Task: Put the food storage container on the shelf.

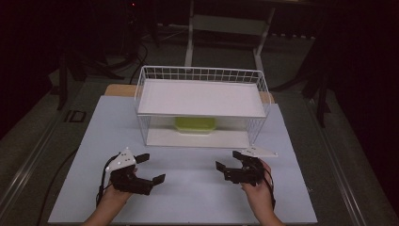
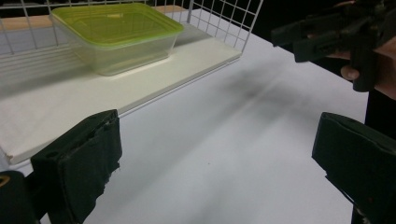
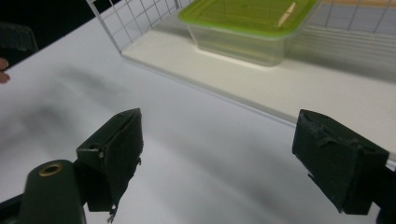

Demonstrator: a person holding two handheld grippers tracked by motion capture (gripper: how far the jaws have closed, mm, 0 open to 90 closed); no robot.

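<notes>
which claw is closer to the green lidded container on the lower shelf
Right, narrowly. The right claw sits in front of the container, slightly to its right; the left claw sits farther off, in front and to its left.

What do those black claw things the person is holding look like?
Each hand-held gripper is black with two chunky, block-shaped jaws faced with dark, slightly frayed padding. The left hand-held gripper and the right hand-held gripper each carry a pale grey three-cornered plate on top, and a black cable trails back from each. No sleeves show on the forearms.
</notes>
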